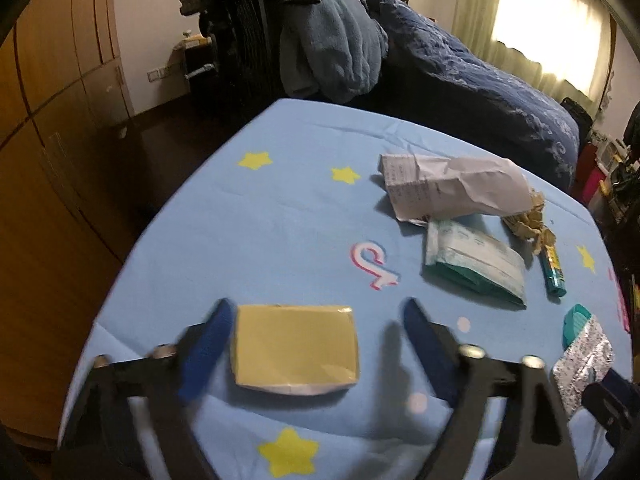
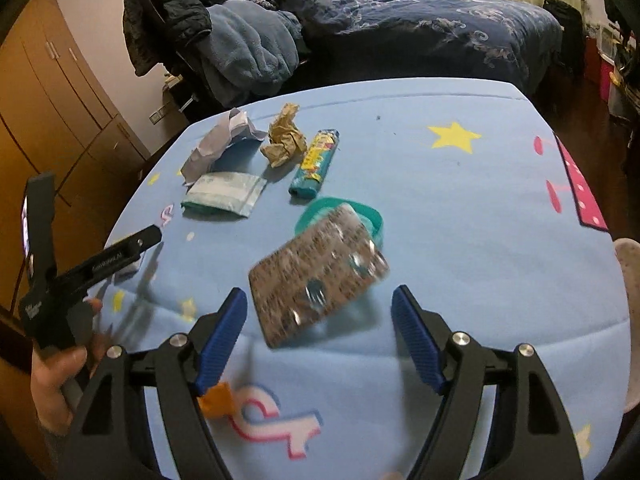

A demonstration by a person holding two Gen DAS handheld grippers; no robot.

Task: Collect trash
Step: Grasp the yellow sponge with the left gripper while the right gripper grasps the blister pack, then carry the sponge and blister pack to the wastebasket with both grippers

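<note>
Trash lies on a table under a light blue starred cloth (image 1: 280,220). A flat yellow packet (image 1: 294,346) lies between the fingers of my left gripper (image 1: 318,306). The left pad is at its edge, the right pad stands clear, so the gripper is open. My right gripper (image 2: 320,293) is open around a silver blister pack (image 2: 320,276), which rests tilted on a teal ring-shaped lid (image 2: 348,210); neither pad presses it. Farther back lie crumpled white paper (image 1: 452,188), a teal-and-white tissue pack (image 1: 472,264), a crumpled brown wrapper (image 2: 284,140) and a teal-yellow tube wrapper (image 2: 316,160).
A hand (image 2: 60,372) holds the left tool's black frame (image 2: 80,276) at the table's left edge. A small orange scrap (image 2: 216,400) lies by my right gripper's left finger. Behind the table stand a bed with a dark blue quilt (image 2: 400,20) and piled clothes (image 1: 332,52); wooden wardrobes (image 1: 60,120) line the left.
</note>
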